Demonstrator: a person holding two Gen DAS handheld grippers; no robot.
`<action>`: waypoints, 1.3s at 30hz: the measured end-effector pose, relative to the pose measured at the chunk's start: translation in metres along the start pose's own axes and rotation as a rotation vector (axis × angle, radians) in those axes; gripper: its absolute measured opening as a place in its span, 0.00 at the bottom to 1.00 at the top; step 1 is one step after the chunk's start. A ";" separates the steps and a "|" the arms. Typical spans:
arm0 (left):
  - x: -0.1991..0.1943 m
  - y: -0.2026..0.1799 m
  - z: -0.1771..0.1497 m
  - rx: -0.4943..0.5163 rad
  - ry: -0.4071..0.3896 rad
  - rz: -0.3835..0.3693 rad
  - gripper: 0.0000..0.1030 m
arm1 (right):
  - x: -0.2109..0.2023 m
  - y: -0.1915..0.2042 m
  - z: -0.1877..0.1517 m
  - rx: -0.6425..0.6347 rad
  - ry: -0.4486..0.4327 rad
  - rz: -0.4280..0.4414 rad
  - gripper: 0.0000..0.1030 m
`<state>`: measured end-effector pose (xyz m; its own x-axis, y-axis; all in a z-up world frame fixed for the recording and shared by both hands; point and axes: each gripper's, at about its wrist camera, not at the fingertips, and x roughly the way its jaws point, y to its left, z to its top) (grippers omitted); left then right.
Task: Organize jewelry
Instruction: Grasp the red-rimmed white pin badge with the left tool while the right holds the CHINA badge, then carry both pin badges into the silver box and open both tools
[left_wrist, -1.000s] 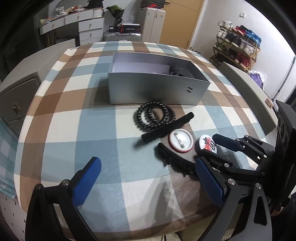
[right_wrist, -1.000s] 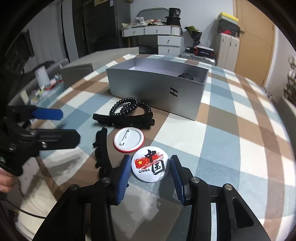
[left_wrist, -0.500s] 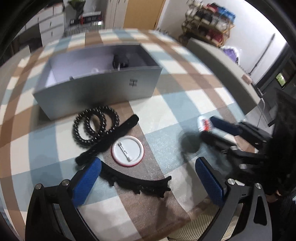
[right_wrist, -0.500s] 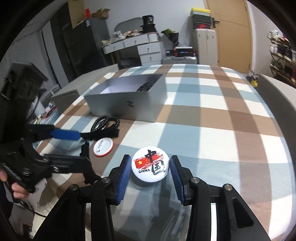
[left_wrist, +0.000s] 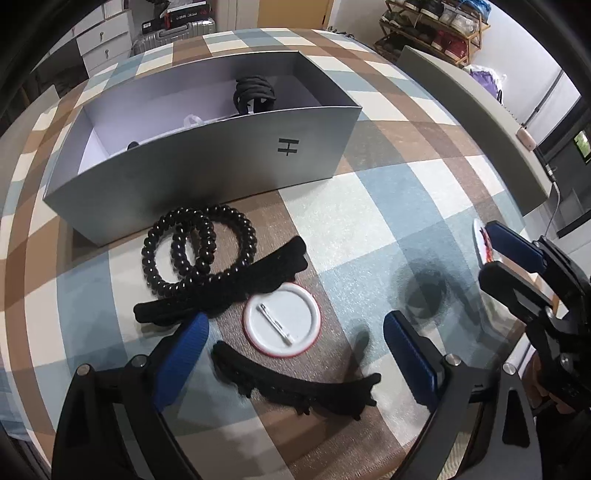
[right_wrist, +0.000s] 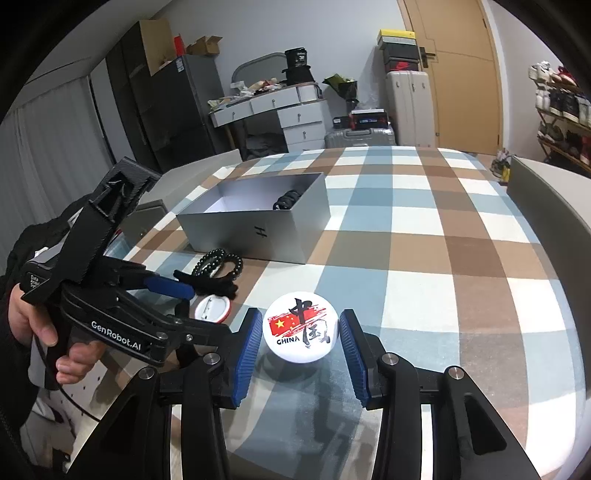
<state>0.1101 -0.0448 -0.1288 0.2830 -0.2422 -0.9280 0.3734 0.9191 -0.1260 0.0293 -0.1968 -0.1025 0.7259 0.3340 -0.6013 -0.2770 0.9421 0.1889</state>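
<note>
Now, right gripper (right_wrist: 301, 341) jaws clenched on China badge (right_wrist: 301, 328), left gripper (left_wrist: 293, 356) jaws closing, straddling black hair clip (left_wrist: 295, 384).

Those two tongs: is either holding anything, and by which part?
The right tongs hold the China badge by its opposite rim edges, lifted off the table. The left tongs, closing, hold nothing.

We take the open box (left_wrist: 207, 173) on the table (left_wrist: 388, 206) as our landmark. Inside it, toward the far wall, lies a bundle of hair ties (left_wrist: 254, 92). Just before its near wall sits a coiled bead bracelet (left_wrist: 199, 251), touching a long hair clip (left_wrist: 229, 284) beyond it from the box. Nearer us still lie an upturned pin badge (left_wrist: 281, 321) and a second hair clip (left_wrist: 295, 387). Well right of the box, a printed badge (right_wrist: 301, 326) is above the table.
</note>
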 end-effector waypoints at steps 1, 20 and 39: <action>0.001 -0.001 0.000 0.010 0.001 0.013 0.90 | 0.000 -0.001 0.000 0.001 -0.001 0.000 0.41; -0.004 -0.023 -0.010 0.112 -0.012 0.087 0.36 | -0.011 0.008 -0.001 -0.017 -0.021 0.015 0.41; -0.081 -0.001 0.003 0.020 -0.268 0.047 0.36 | -0.007 0.008 0.034 0.004 -0.049 0.048 0.41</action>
<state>0.0897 -0.0270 -0.0522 0.5229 -0.2755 -0.8067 0.3712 0.9255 -0.0755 0.0437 -0.1903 -0.0704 0.7418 0.3795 -0.5530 -0.3094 0.9252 0.2199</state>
